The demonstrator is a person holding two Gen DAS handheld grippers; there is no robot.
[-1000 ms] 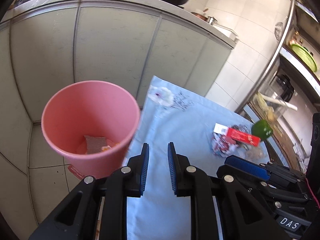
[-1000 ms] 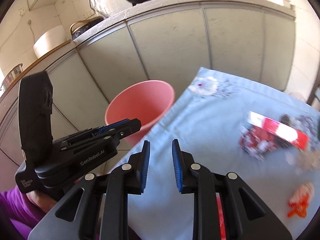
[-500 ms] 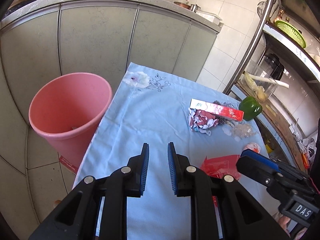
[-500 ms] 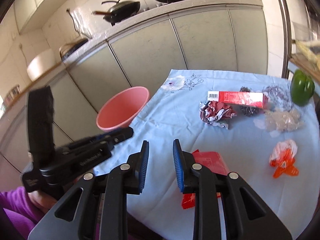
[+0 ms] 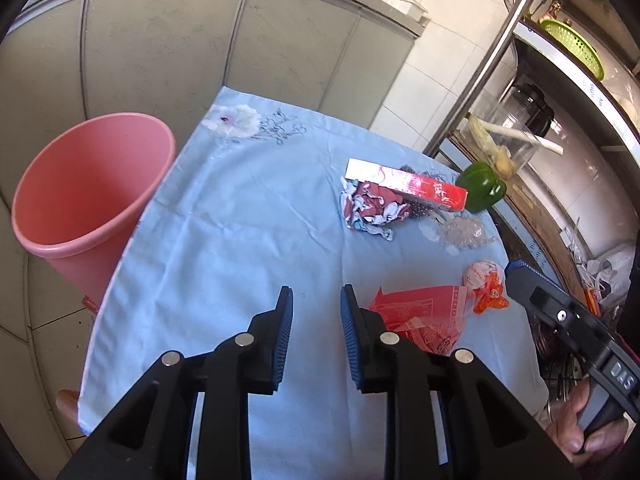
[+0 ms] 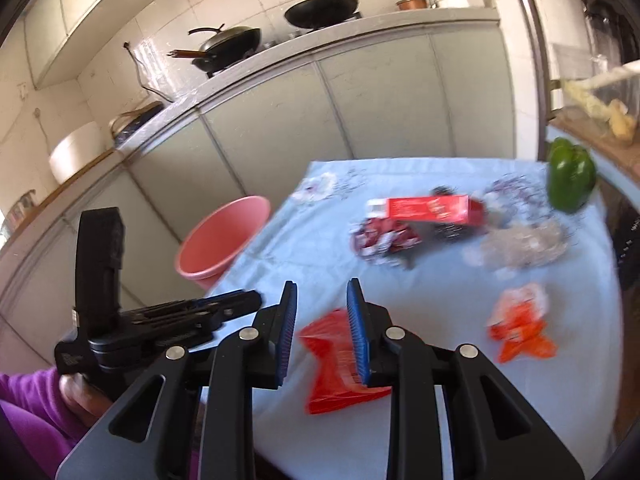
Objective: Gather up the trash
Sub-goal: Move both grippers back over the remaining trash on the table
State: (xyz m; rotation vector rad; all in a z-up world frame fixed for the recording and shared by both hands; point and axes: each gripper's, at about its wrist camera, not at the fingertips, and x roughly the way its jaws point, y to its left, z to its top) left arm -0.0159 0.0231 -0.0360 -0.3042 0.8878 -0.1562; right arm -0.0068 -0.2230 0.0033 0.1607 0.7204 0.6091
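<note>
A pink bin (image 5: 88, 192) (image 6: 220, 240) stands off the left edge of a table under a light blue cloth (image 5: 248, 216) (image 6: 440, 280). On the cloth lie a red packet (image 5: 424, 312) (image 6: 336, 364), an orange and white wrapper (image 5: 486, 286) (image 6: 520, 320), a crumpled printed wrapper (image 5: 370, 208) (image 6: 384, 240), a red and white box (image 5: 408, 184) (image 6: 428, 209) and clear plastic (image 5: 464, 234) (image 6: 524, 246). My left gripper (image 5: 316, 308) hovers over bare cloth left of the red packet, its jaws opening and holding nothing. My right gripper (image 6: 322, 300) hangs above the red packet, open and holding nothing.
A green pepper (image 5: 480, 188) (image 6: 570, 178) sits at the table's far right corner. Grey cabinets (image 5: 200, 48) with pans (image 6: 320, 10) on the counter run behind. A metal shelf rack (image 5: 560, 92) stands to the right. A purple sleeve (image 6: 24, 412) shows at lower left.
Both grippers swung right, away from the pink bin and over the table, so the trash came into view. The left jaws stand wider than before.
</note>
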